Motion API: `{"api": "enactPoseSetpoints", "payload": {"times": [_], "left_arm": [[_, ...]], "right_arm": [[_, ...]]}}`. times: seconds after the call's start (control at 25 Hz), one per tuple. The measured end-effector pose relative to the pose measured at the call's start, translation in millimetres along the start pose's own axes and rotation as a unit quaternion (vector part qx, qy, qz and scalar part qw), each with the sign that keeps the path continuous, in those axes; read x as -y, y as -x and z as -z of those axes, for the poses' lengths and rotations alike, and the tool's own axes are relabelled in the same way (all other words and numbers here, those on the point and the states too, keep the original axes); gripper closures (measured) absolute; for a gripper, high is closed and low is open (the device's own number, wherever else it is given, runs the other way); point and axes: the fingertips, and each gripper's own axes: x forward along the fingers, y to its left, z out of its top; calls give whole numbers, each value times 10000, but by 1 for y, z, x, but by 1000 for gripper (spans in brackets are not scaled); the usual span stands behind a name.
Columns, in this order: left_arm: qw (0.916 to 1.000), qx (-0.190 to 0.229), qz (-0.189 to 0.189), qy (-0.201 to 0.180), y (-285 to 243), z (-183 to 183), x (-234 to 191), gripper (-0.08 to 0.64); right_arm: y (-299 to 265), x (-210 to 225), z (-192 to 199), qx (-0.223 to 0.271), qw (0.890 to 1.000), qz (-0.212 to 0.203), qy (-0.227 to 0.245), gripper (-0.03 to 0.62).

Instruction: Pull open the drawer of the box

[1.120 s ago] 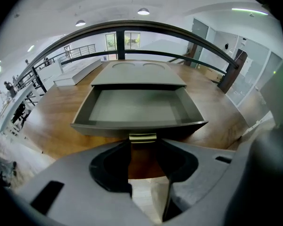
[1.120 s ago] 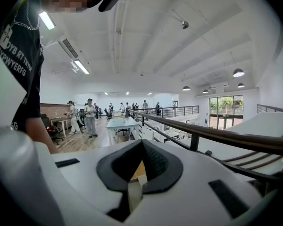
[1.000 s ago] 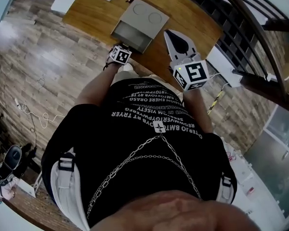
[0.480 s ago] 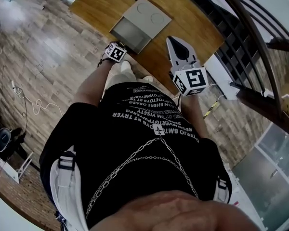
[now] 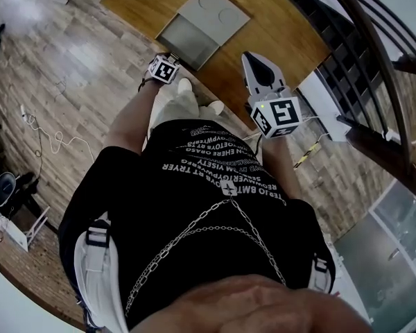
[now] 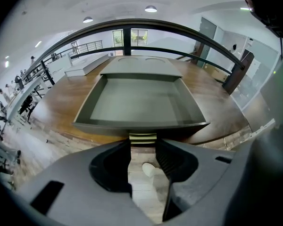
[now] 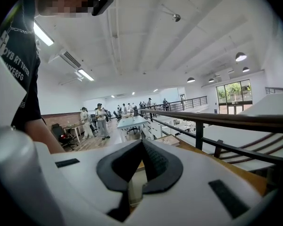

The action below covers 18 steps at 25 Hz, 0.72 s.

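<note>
A grey box (image 5: 220, 11) sits on the wooden table (image 5: 142, 9), and its drawer (image 5: 186, 41) is pulled out toward me. In the left gripper view the drawer (image 6: 139, 102) is an empty grey tray reaching past the table edge, with the box top (image 6: 137, 69) behind it. My left gripper (image 6: 143, 142) is shut on the pale handle tab (image 6: 142, 137) at the drawer's front. From the head view, the left gripper (image 5: 173, 57) is at the drawer front. My right gripper (image 5: 247, 56) hovers right of the box, jaws together on nothing; in its own view this gripper (image 7: 142, 145) points at the hall.
A dark curved railing (image 5: 360, 40) runs along the table's far right side, and the railing (image 7: 203, 121) crosses the right gripper view. Papers lie at the table's far end. My shoe (image 5: 185, 86) stands on the wood floor below the drawer. Cables (image 5: 41, 141) trail at left.
The head view has shifted a little. The left gripper stays on the drawer front, and the right gripper holds beside the box, still shut.
</note>
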Motion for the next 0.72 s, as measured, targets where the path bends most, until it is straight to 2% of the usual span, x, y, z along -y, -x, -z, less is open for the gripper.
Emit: {"api": "enactPoseSetpoints", "payload": {"times": [0.12,0.48,0.72], "left_arm": [[10000,-34,-27,48,2,2,2,394],[9998,-195,-59,-38,5,9,1,393],[9997,-210,100,20,7,14,1,392]], "right_arm": [[4,0,-1,48,9999,-61,-81,594],[10,-5,-5,33,9997,-236,61,594],[18,-16,1,-9,9993,-337,140,594]]}}
